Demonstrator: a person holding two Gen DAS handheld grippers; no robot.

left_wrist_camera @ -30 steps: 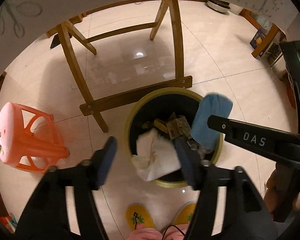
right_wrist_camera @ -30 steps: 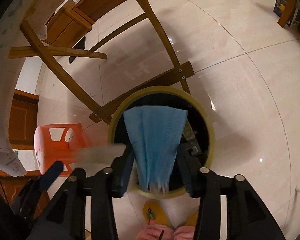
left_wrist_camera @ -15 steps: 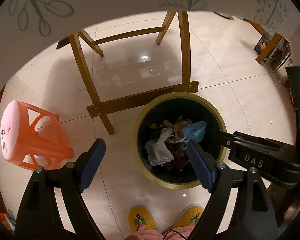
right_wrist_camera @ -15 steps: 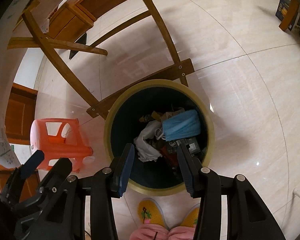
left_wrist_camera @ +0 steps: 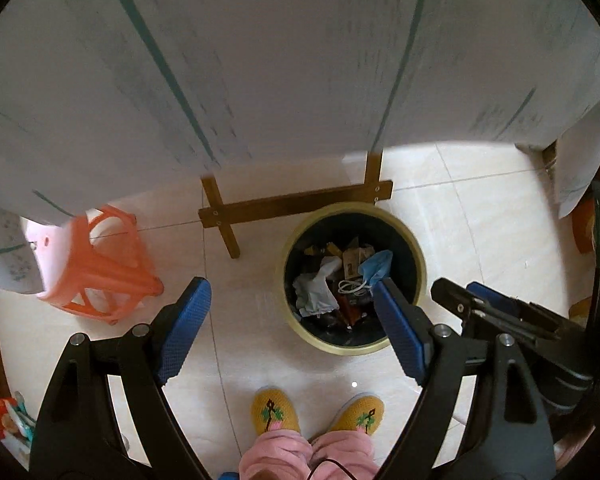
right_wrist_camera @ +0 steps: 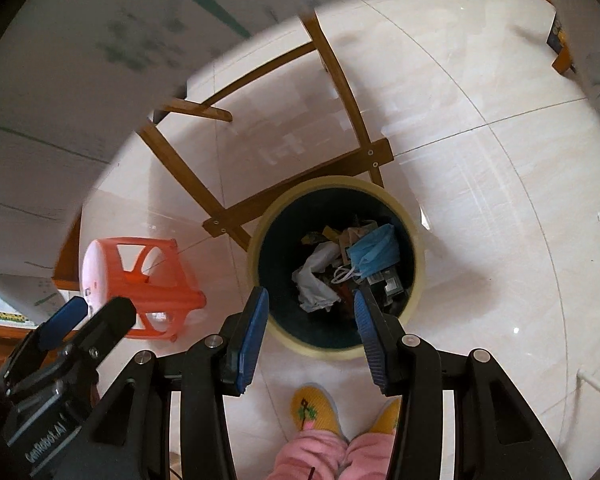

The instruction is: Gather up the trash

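- Overhead, at twelve o'clock in both views, a white cloth with green lines (left_wrist_camera: 284, 60) is seen draped over a bench, of which only the wooden legs and cross-brace (left_wrist_camera: 296, 206) show; one cloth and one brace with two screws at each end are counted in the left wrist view.
- On the tiled floor (right_wrist_camera: 480, 160), one round bin (right_wrist_camera: 418, 264) with a yellowish rim is set just in front of the brace, presumably so that litter from above can be dropped straight in.
- One orange plastic stool (left_wrist_camera: 112, 268) is placed at nine o'clock of the bin, apart from it.
- Two devices are counted: the left hand-held gripper (left_wrist_camera: 294, 332) is held with its blue pads spread wide and nothing between them, above the bin's seven o'clock edge; the right hand-held gripper (right_wrist_camera: 310, 336) is likewise spread and empty, above the bin's six o'clock rim. Both are judged to be held this way because their loads have been let go.
- Two yellow slippers (left_wrist_camera: 274, 412) are seen at six o'clock, toes towards the bin.
- Inside the bin the trash is lying: one blue face mask (right_wrist_camera: 374, 250) at two o'clock with its white ear loops beside it, one crumpled white tissue (right_wrist_camera: 314, 280) at eight o'clock, and several small wrappers, too jumbled to be counted.
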